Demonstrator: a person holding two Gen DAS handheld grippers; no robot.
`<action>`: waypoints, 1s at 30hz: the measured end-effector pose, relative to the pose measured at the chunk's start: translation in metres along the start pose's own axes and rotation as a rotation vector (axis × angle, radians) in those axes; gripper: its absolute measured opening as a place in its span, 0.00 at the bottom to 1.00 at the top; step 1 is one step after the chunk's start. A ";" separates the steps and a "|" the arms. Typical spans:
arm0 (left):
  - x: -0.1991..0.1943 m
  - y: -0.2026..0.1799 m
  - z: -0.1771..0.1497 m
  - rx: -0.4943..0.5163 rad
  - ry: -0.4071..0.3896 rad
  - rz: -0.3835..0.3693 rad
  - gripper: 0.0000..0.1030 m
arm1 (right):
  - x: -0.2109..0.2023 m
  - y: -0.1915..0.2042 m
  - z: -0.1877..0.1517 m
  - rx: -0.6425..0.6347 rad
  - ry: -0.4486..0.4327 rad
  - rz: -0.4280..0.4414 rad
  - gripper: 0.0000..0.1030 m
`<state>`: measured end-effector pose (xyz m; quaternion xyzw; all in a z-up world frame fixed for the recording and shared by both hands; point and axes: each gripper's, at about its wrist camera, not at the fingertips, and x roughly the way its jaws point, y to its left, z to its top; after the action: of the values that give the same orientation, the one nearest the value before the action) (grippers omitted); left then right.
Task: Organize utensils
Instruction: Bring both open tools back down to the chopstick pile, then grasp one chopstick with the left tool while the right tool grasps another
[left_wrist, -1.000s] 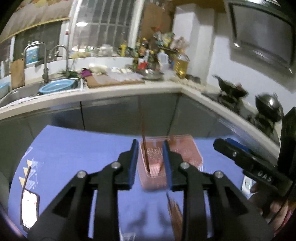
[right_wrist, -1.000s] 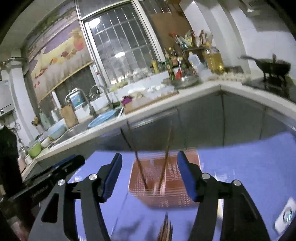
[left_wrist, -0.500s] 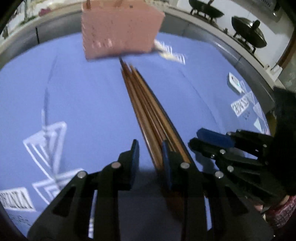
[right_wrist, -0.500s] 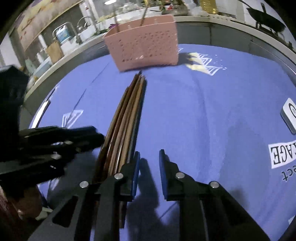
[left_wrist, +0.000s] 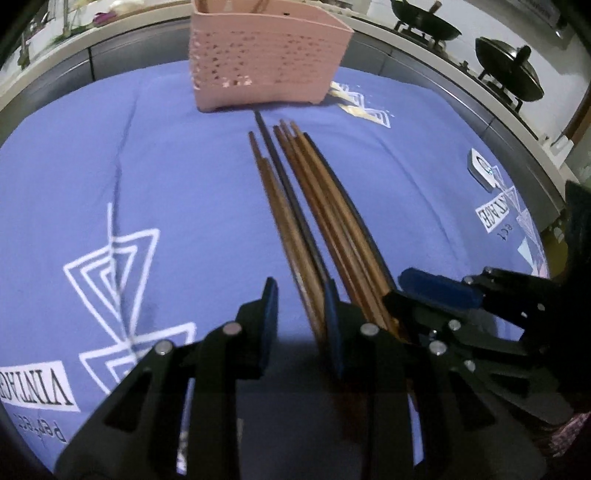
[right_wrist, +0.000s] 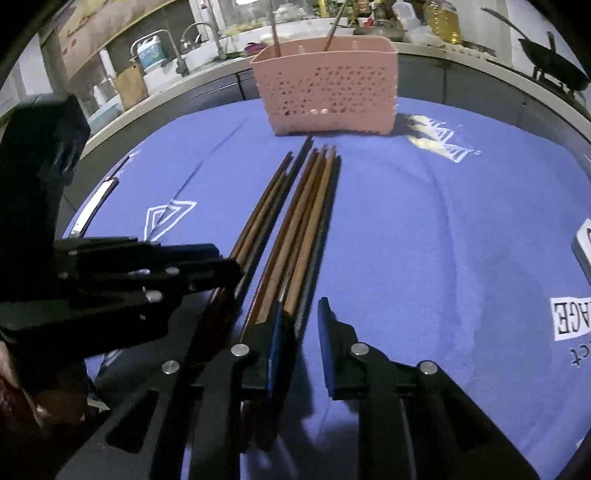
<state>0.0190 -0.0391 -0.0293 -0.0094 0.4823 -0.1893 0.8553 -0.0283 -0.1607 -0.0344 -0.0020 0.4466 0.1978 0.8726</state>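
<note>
Several brown and dark chopsticks (left_wrist: 314, 206) (right_wrist: 303, 221) lie side by side on the blue cloth, split into two close groups that point at a pink perforated basket (left_wrist: 266, 62) (right_wrist: 328, 85) holding two upright chopsticks. My left gripper (left_wrist: 301, 325) is low over their near ends, jaws narrowly open; the left group runs along the inside of its right finger. My right gripper (right_wrist: 301, 332) is beside it, narrowly open, with one dark chopstick lying between its pads, untouched. Each gripper shows in the other's view, the right gripper (left_wrist: 417, 291) and the left gripper (right_wrist: 221, 266).
The blue printed cloth (left_wrist: 147, 166) covers the table. A small white object (left_wrist: 480, 170) lies at the right and a phone (right_wrist: 92, 206) near the left edge. Dark woks (left_wrist: 509, 70) sit on the stove behind; a sink counter (right_wrist: 192, 37) runs along the back.
Both grippers tipped down and dropped from facing the kitchen to the chopsticks' near ends. The right jaws narrowed. The single bundle now lies as two groups.
</note>
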 end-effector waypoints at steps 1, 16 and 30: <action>-0.001 0.003 0.000 -0.003 -0.005 0.011 0.24 | -0.001 0.000 0.000 -0.001 -0.002 -0.008 0.21; 0.008 -0.006 0.012 0.020 -0.018 0.117 0.24 | 0.002 -0.007 0.001 0.027 -0.010 -0.042 0.21; 0.007 0.008 0.017 0.012 -0.026 0.127 0.14 | -0.002 -0.023 0.002 0.088 -0.015 -0.012 0.21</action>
<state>0.0386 -0.0373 -0.0277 0.0237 0.4696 -0.1375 0.8718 -0.0196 -0.1822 -0.0355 0.0353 0.4484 0.1727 0.8763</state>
